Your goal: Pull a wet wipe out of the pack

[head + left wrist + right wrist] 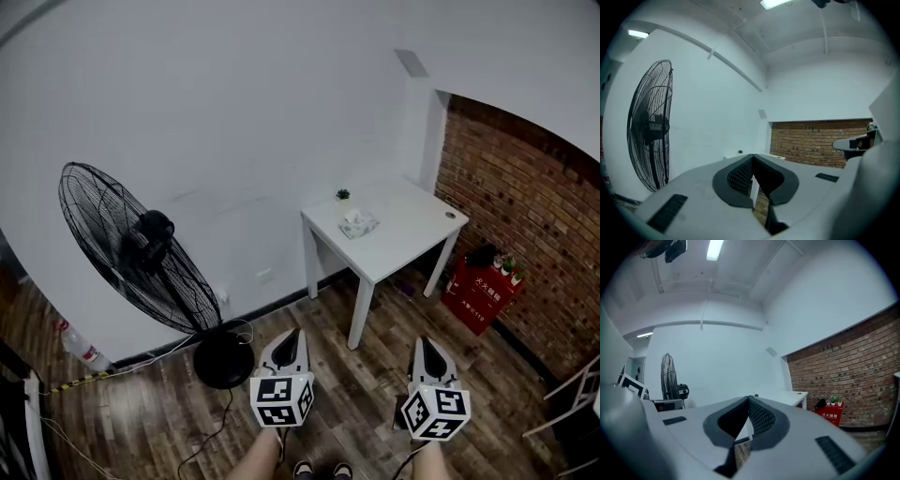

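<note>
You are holding the left tongs (292,335) and the right tongs (427,343) low over the wooden floor (366,394). Each pair is pressing together at the tips, gripping nothing. The wet wipe pack (357,224) is lying on the white table (412,225), well ahead of both tongs, near a small plant (343,195). A black fan (131,248) is standing to the left.

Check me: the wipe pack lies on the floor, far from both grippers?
No: the wipe pack lies on the white table instead, as the head view shows. It is far from the left gripper and right gripper.
</note>
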Tool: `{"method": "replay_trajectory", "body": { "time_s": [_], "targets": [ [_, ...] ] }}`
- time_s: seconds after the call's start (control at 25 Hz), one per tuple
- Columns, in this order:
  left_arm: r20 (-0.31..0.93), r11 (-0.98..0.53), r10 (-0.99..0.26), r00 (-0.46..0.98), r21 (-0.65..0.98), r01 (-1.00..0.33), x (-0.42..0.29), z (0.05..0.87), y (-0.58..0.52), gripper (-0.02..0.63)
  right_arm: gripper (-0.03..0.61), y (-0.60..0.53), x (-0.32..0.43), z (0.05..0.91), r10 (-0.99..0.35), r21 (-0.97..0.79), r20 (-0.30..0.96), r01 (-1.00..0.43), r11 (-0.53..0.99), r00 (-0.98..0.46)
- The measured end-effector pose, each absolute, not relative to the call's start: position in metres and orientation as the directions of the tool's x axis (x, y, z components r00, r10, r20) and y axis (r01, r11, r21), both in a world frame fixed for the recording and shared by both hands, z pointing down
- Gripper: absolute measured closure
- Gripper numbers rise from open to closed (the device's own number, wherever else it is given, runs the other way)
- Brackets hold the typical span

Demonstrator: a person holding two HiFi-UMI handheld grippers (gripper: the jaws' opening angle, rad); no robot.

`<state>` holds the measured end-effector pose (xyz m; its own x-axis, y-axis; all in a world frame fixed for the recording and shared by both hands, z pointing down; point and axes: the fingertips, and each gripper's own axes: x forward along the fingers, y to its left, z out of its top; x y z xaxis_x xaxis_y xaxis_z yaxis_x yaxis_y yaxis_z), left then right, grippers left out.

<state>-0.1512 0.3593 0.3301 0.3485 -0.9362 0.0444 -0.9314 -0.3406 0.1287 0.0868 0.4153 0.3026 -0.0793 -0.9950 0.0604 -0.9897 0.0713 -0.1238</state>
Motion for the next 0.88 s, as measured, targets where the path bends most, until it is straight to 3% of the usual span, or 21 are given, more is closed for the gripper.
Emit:
{"method": "replay_trajectory", "body": {
  "time_s": [0.48, 0.88],
  "targets": [
    [0.041, -0.35, -0.933, 0.357, 0.122, -0.929, -0.1532, 0.3298, 0.3587, 0.611, 0.547, 0.4186, 0.0805, 0.3022, -0.994, -0.113, 0.055, -0.99, 0.083, -0.09],
    [0.023, -0.344, -0.937, 0.349, 0.117, -0.932, -0.1571, 0.3282, 0.363, 0.611, 0.457, 0.4214, 0.081, 0.308, -0.995, -0.103, 0.064, -0.992, 0.072, -0.079]
  ]
}}
